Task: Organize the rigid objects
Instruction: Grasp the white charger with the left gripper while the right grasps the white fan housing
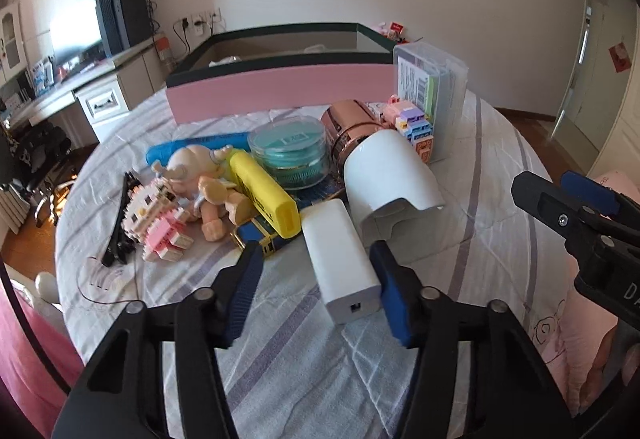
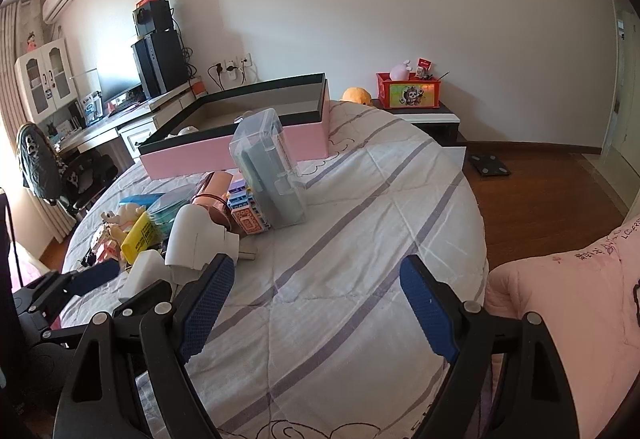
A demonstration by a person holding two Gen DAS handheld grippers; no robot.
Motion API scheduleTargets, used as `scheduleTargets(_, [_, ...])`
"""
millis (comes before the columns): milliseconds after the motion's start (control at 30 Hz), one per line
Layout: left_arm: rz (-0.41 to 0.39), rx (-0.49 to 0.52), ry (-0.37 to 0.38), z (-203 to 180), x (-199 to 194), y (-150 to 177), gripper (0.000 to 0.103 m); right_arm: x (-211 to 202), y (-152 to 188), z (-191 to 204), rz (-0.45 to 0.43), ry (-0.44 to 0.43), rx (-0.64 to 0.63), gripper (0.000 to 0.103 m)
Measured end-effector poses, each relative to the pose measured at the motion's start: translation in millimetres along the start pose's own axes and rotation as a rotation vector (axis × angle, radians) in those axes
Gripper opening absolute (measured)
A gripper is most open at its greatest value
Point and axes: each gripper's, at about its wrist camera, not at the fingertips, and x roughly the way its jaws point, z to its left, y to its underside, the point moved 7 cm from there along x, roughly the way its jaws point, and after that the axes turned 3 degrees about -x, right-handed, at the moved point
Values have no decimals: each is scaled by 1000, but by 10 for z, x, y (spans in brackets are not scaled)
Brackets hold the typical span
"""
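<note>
- Rigid objects lie in a loose heap on the bed (image 1: 460, 271), on its white quilt with grey-purple stripes, in front of the pink box.
- The pink box (image 1: 280, 95) with a dark rim stands open at the far side of the bed; a few pale items inside are too hidden to name.
- A clear plastic case (image 1: 434, 87) stands upright just beside the box's right end, with a stack of pastel building bricks (image 1: 416, 127) leaning at its foot.
- A white cup-shaped housing (image 1: 390, 175) lies on its side near the middle, against a shiny rose-gold canister (image 1: 350, 123).
- A round teal container (image 1: 288, 155) sits left of the canister, a blue flat piece (image 1: 200, 147) behind it.
- A yellow highlighter (image 1: 266, 195) rests tilted across a dark blue and gold packet (image 1: 256, 239).
- A small doll (image 1: 204, 179), a pink-and-white brick figure (image 1: 160, 219) and a black hair clip (image 1: 120, 219) lie at the left edge.
- The white power bank (image 1: 340, 263) lies nearest, its port end between the blue pads of the left hand-held gripper (image 1: 316, 291); the right pad is at its side, the left pad stands clear, so the jaws are apart.
- The right hand-held gripper (image 2: 316, 303) hovers over bare quilt to the right of the heap, jaws wide apart, nothing between them.
</note>
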Motion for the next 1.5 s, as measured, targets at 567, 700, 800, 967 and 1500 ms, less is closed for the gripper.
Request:
scheduleTargets(567, [-85, 17, 33, 255, -408, -107, 23, 359, -11, 520, 75, -170, -9, 86])
scheduleTargets(700, [-75, 12, 58, 341, -425, -74, 23, 495, 4, 670, 110, -210, 5, 86])
scheduleTargets(800, [-65, -15, 99, 377, -443, -82, 23, 651, 10, 717, 134, -221, 23, 86])
scheduleTargets(967, [-67, -6, 102, 370, -448, -92, 23, 774, -29, 764, 141, -245, 17, 85])
scheduleTargets(1500, [-108, 29, 92, 241, -713, -49, 23, 237, -48, 849, 65, -179, -139, 41])
